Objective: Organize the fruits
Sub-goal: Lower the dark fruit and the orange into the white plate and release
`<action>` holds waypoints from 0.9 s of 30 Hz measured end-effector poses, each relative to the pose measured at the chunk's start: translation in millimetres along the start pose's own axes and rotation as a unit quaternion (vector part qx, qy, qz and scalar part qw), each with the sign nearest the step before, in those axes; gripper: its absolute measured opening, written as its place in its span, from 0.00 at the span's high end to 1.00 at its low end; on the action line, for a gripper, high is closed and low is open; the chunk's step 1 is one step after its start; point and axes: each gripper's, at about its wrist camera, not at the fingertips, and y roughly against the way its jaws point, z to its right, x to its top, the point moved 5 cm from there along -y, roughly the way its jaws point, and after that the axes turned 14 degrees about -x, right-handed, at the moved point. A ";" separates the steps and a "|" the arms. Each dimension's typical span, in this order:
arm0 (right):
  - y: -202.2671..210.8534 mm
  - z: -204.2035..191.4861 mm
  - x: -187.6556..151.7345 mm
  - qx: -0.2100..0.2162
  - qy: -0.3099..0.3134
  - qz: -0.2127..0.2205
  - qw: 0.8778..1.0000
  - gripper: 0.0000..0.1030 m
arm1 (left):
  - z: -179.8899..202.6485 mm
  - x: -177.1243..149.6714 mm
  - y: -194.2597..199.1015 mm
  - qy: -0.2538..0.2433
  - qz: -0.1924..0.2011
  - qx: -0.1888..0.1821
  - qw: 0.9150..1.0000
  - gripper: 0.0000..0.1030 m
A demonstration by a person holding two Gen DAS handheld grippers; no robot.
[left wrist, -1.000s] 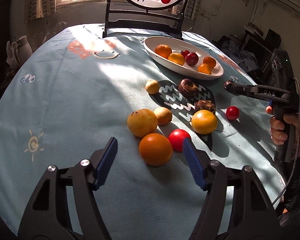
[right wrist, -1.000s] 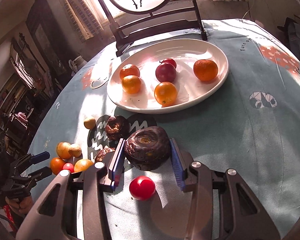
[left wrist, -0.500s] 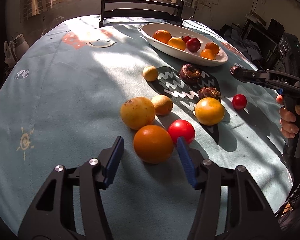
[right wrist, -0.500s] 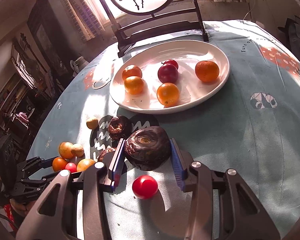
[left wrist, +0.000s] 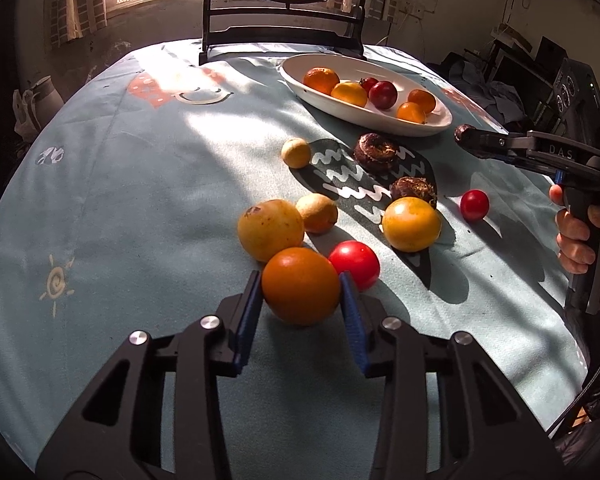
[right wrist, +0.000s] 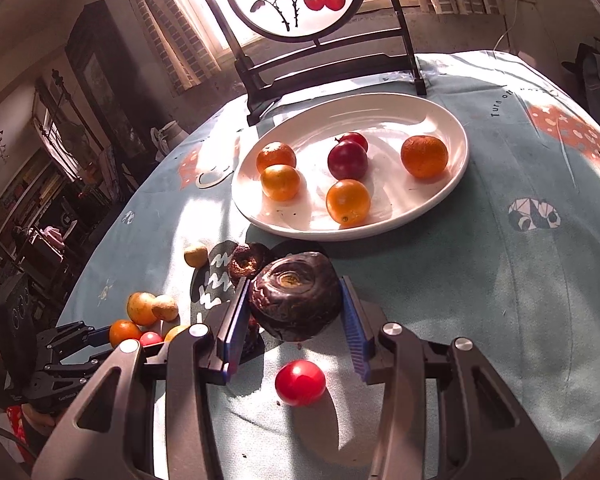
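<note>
My left gripper (left wrist: pixel 300 278) is closing its jaws around a round orange fruit (left wrist: pixel 301 286) on the blue tablecloth, and both blue pads touch its sides. A red tomato (left wrist: pixel 355 265) and a big yellow fruit (left wrist: pixel 271 229) crowd it. My right gripper (right wrist: pixel 294 284) is shut on a dark wrinkled fruit (right wrist: pixel 295 300), held above the cloth short of the white oval plate (right wrist: pixel 352 234). Several orange and red fruits lie in the plate. A small red tomato (right wrist: pixel 300 383) lies under the right jaws. In the left wrist view the right gripper (left wrist: pixel 466 136) hangs at the right.
Loose on the cloth are a yellow-orange fruit (left wrist: pixel 411 224), two dark fruits (left wrist: pixel 376 152), a small tan fruit (left wrist: pixel 317 213) and a small yellow one (left wrist: pixel 296 153). A dark wooden screen stand (left wrist: pixel 284 36) rises behind the plate. The round table's edge curves close on both sides.
The left jaws have narrowed from wide apart until the pads meet the orange fruit, and the gripper has slid forward around it. The right gripper still holds the dark fruit in the same spot.
</note>
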 end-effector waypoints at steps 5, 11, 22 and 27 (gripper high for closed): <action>14.6 -4.1 13.3 0.001 0.006 0.067 0.998 0.57 | 15.9 21.4 23.2 -0.019 0.032 -0.016 0.999 0.62; 15.4 17.0 48.8 -0.015 -0.058 0.127 0.990 0.57 | 36.2 88.2 24.3 -0.039 0.069 -0.019 0.997 0.62; -29.4 51.4 67.8 -0.064 -0.064 0.106 0.990 0.57 | 60.4 188.9 -94.0 -0.036 0.010 -0.013 0.999 0.62; -40.7 54.4 66.2 -0.061 -0.053 0.088 0.993 0.57 | 62.8 194.7 -144.5 -0.045 -0.027 0.016 0.998 0.62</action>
